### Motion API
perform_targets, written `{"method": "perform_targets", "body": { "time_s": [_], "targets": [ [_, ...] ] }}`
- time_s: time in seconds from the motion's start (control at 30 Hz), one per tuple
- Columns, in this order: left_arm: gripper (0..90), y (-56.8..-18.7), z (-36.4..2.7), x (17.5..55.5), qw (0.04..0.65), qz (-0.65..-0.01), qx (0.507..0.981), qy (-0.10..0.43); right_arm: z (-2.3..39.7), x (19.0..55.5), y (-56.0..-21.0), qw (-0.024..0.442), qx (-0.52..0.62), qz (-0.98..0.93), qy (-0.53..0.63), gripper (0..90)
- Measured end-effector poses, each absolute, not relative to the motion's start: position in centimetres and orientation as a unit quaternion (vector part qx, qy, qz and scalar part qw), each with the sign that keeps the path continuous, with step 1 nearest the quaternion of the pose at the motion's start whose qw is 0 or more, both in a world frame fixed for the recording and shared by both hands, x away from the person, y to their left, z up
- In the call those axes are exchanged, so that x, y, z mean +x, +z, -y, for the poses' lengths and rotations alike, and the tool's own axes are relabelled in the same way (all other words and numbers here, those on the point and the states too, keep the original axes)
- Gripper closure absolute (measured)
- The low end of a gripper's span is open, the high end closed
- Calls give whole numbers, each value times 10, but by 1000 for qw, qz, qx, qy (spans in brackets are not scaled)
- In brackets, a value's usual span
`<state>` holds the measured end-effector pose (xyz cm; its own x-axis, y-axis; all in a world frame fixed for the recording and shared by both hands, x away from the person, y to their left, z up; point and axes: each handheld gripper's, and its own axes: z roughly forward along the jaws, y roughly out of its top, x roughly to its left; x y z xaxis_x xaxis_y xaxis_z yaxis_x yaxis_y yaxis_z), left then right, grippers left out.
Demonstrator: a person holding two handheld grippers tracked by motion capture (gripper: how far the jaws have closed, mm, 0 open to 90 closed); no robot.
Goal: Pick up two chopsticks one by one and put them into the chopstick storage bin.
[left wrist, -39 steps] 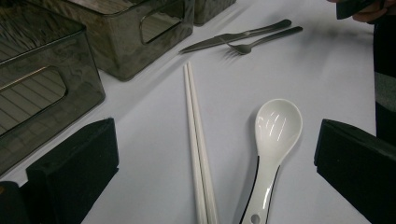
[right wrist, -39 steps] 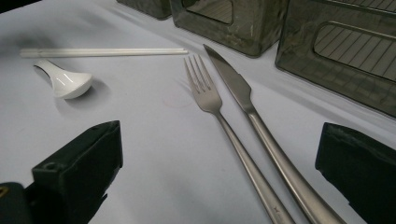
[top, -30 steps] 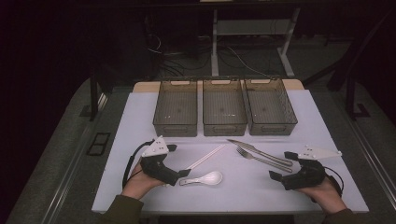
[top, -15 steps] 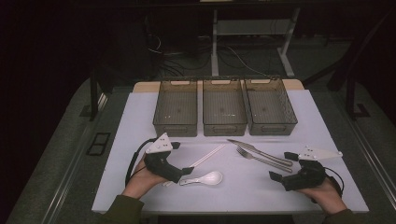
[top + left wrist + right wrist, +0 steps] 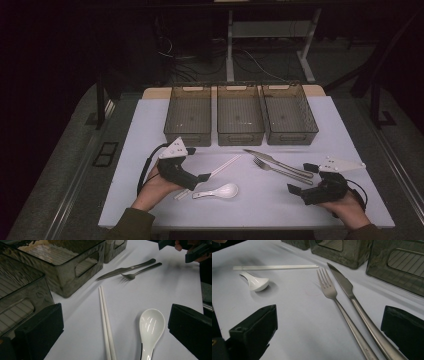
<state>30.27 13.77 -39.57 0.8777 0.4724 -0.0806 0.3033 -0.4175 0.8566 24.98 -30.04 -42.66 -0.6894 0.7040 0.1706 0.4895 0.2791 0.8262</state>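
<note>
A: Item one, the left gripper (image 5: 200, 178). We hold it low over the table (image 5: 150, 130), near side of the three bins (image 5: 240, 120), jaws spread wide with nothing between them. In the left gripper view the chopsticks (image 5: 106, 325) and the spoon (image 5: 150, 327) both lie in the gap between the jaws.

B: Reason for that placing?

A: We judge it an approach: the opening straddles the white pieces so either can be closed on. Which one we cannot tell yet.

B: Item two?

A: The right gripper (image 5: 302, 178), also on the near side of the bins, toward their right end. Jaws wide apart, empty. In the right gripper view the fork (image 5: 337, 305) and knife (image 5: 352, 297) run side by side toward the gap, handles nearest us.

B: So the handles face the hand that would take them.

A: That is our reading. Fork and knife lie together, just apart from one another, tips pointing toward the middle bin.

B: The white pieces, relative to the bins?

A: Chopsticks lie paired and touching, slanting from just before the middle bin back toward our left hand (image 5: 155, 187). The spoon rests bowl up beside their near end, handle toward the left gripper.

B: The bins themselves?

A: Three, dark and see-through, in a row at the far side, all empty. We take them as one bin per kind of cutlery, so nothing is sorted yet.
</note>
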Motion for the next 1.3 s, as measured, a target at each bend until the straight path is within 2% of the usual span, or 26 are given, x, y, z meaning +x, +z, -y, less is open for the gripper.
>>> {"method": "perform_targets", "body": {
  "time_s": [0.6,0.87,1.07,1.17,1.2,1.3],
  "targets": [
    [0,-396,-117,319,485,-226,841,79,301,251,-427,116,383,-787,470,7],
    [31,-396,-105,328,487,-224,841,79,302,252,-427,114,387,-783,473,8],
    [160,-403,-101,330,468,-228,850,77,302,252,-427,112,386,-782,475,8],
    [254,-406,-99,331,462,-224,856,68,301,251,-428,111,384,-784,474,8],
    [313,-407,-99,332,460,-224,857,63,301,252,-428,111,383,-785,475,8],
    [379,-411,-99,332,451,-227,861,57,302,252,-428,111,386,-783,475,8]
  ]
}}
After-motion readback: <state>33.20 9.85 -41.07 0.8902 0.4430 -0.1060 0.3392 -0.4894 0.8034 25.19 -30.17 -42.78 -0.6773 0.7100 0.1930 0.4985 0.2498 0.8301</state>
